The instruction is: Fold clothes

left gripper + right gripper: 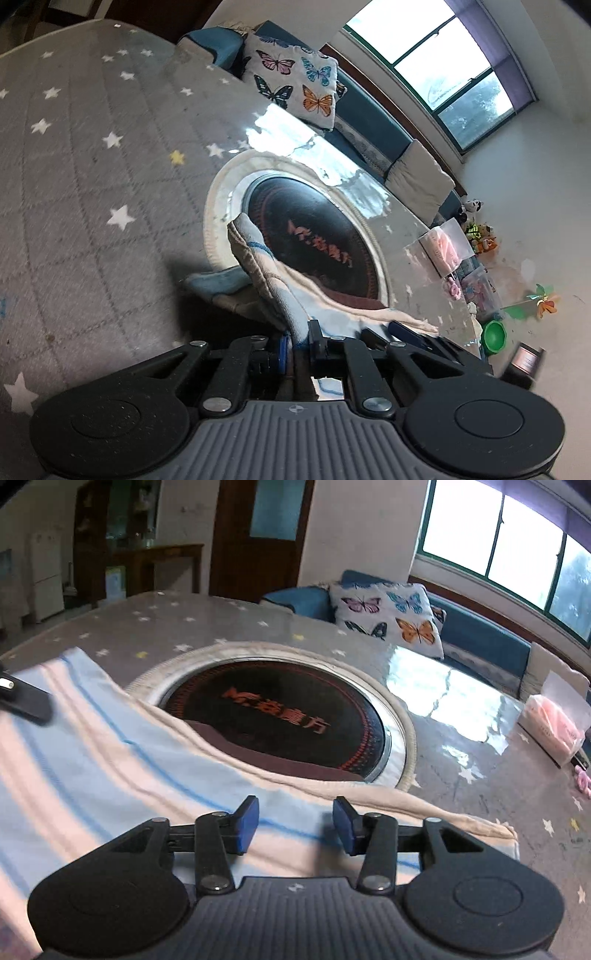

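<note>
Cloth (110, 760) with blue and pink stripes is spread on the table (461, 738), near its front edge, and part of it is laid over the round black plate (288, 716) that is set in the middle of the table. In the left wrist view, one end of the cloth (266, 273) is lifted up off the table and is bunched into a hanging fold. A slip could be had here, because only a small bit of the cloth is pinched, and the rest could be pulled out by its own weight. The fold could also be made crooked if the lifted end is carried over while the other end is not held down. The cloth could be dragged across the shiny table and be bunched up. The pink bag (554, 723) near the right edge of the table is kept well apart from the cloth, so no trouble is seen there. The left gripper (297, 341) is closed tight on the lifted end of the cloth. The right gripper (295, 825) is held just above the flat cloth with its blue pads (245, 825) apart, and nothing is pinched between them. Whether the pads are touched by the cloth cannot be told.
</note>
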A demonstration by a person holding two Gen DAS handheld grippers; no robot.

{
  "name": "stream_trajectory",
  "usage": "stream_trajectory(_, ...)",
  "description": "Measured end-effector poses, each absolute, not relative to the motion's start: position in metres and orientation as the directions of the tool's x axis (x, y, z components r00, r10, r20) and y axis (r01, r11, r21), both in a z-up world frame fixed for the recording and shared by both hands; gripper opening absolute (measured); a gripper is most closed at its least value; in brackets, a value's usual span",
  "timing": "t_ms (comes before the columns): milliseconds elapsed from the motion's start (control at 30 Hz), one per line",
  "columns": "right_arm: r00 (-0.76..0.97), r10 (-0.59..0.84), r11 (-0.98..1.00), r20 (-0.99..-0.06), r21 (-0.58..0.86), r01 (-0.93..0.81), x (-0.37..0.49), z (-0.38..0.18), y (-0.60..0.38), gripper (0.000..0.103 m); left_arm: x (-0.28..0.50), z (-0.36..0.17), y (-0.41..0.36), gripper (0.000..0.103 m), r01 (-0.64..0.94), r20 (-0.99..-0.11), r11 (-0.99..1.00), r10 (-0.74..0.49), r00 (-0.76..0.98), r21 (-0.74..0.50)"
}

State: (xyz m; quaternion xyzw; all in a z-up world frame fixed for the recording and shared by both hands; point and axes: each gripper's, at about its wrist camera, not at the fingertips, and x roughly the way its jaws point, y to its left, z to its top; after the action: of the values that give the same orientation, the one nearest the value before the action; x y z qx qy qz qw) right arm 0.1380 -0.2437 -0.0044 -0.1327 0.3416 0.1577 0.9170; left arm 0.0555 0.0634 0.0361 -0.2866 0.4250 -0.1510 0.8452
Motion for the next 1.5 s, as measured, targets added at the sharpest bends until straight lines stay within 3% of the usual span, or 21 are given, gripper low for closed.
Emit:
stream_trajectory(100, 0.718, 0.191, 0.927, -0.67, -0.117, -0.356, 0.152, -0.011, -0.241, 0.053, 0.057, 0.042, 0.059, 0.011, 0.021, -0.627, 0.792, -0.499, 0.598, -0.61)
stream_trajectory(433, 0.751, 0.175, 0.957, -0.636, -0.069, -0.282, 0.164, -0.007, -0.253, 0.059, 0.065, 0.047, 0.05, 0.011, 0.017, -0.64, 0.802, -0.489, 0.593, -0.597)
stream_trajectory(600, 0.727, 0.166, 0.948, -0.666, -0.094, -0.303, 0.162, -0.011, -0.25, 0.062, 0.064, 0.051, 0.05, 0.011, 0.013, -0.639, 0.804, -0.483, 0.599, -0.595)
stream_trajectory(1033, 0.704, 0.226, 0.929, -0.673, -0.069, -0.364, 0.072, -0.003, -0.256, 0.073, 0.067, 0.079, 0.018, 0.011, 0.046, -0.627, 0.812, -0.484, 0.61, -0.582)
stream_trajectory(1500, 0.703, 0.291, 0.887, -0.649, -0.093, -0.453, -0.02, 0.011, -0.288, 0.075, 0.083, 0.113, -0.073, 0.011, 0.114, -0.644, 0.84, -0.487, 0.59, -0.53)
